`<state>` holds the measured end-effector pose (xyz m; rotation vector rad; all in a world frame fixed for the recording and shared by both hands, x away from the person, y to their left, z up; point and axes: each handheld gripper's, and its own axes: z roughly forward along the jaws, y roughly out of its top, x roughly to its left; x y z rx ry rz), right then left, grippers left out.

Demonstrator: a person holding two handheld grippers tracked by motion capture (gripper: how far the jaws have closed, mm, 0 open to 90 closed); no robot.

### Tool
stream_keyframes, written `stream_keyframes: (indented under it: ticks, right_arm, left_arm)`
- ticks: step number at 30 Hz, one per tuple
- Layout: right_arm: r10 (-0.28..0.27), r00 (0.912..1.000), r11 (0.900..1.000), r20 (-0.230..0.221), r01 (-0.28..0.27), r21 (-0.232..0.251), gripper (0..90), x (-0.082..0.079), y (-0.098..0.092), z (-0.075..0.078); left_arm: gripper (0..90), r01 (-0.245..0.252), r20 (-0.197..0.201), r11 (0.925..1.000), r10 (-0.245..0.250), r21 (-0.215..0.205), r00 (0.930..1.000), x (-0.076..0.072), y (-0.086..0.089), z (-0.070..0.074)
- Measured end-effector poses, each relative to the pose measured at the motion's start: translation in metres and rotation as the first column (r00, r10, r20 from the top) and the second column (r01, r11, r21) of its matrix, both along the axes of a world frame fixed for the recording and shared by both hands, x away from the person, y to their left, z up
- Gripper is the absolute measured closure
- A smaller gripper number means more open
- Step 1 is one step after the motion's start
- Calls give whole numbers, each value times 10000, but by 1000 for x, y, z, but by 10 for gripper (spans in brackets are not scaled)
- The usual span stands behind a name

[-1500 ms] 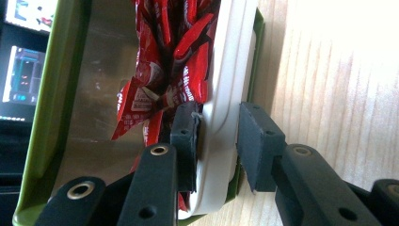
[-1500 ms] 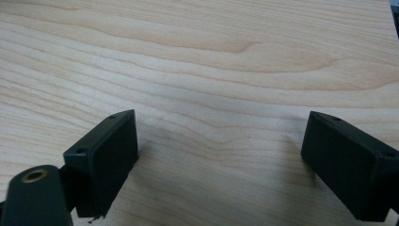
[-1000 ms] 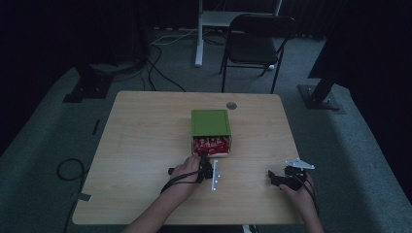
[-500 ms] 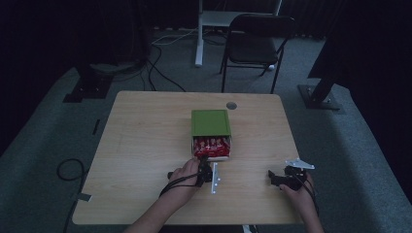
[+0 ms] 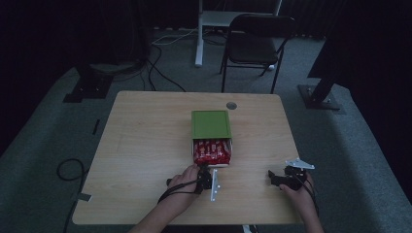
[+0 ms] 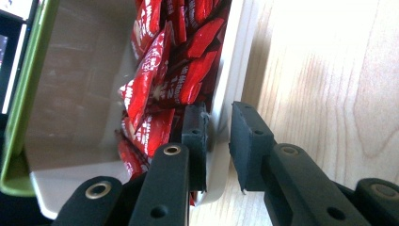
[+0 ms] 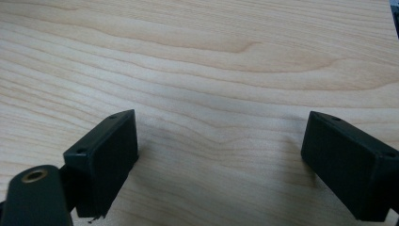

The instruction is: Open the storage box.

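1. The wooden table [image 5: 145, 145] takes up the middle of the high view, with a grey carpeted floor [image 5: 43, 145] around it and a dark folding chair [image 5: 255, 41] beyond its far edge.
2. A box [image 5: 211, 145] sits near the table's middle, a little toward the person; its green lid [image 5: 211, 125] covers the far part, and the near part of the white tray is slid out and exposed.
3. Red snack packets [image 5: 212, 151] crowd the exposed end of the tray, piled against its white wall.
4. The left gripper [image 6: 217, 134] is at the near end of the box, held by the person's left hand [image 5: 187, 179]. Its jaws have just been closing, and they are clamped across the tray's white end wall [image 6: 225, 94]: one jaw is inside among the packets, the other outside over the table.
5. The right gripper [image 5: 273, 178] rests low on the table near its right front corner, well apart from the box. In the right gripper view its jaws stand wide apart with bare wood grain between them, holding nothing.
6. A small round grey grommet [image 5: 231, 105] sits in the tabletop just beyond the box.
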<state>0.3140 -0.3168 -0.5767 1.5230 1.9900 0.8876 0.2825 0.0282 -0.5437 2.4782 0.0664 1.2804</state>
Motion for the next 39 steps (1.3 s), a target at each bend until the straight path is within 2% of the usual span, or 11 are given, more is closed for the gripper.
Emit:
stream_keyframes:
  ticks: [19,31,34,36,37,39]
  right_arm:
    - [2,10000,10000,1,-2,-3,107,0,0,0]
    - [0,10000,10000,1,0,-4,107,0,0,0]
    - [0,10000,10000,-1,0,-3,107,0,0,0]
    - [1,10000,10000,2,-1,-4,107,0,0,0]
    - [-1,10000,10000,-1,1,-1,107,0,0,0]
    - [3,10000,10000,3,-3,-5,107,0,0,0]
  left_arm:
    - [773,-15,-427,10000,16,11,9991,-21,-1,6]
    - [769,14,-947,9998,-33,-196,9955,-35,3,11]
    - [766,5,-1181,9995,-44,-328,9930,-38,4,12]
    - [745,-63,-1414,9979,-29,-646,9900,-39,5,13]
    - [745,-17,-1413,9986,-58,-531,9899,-40,5,14]
    - [744,-101,-1627,9965,-36,-836,9867,-41,6,15]
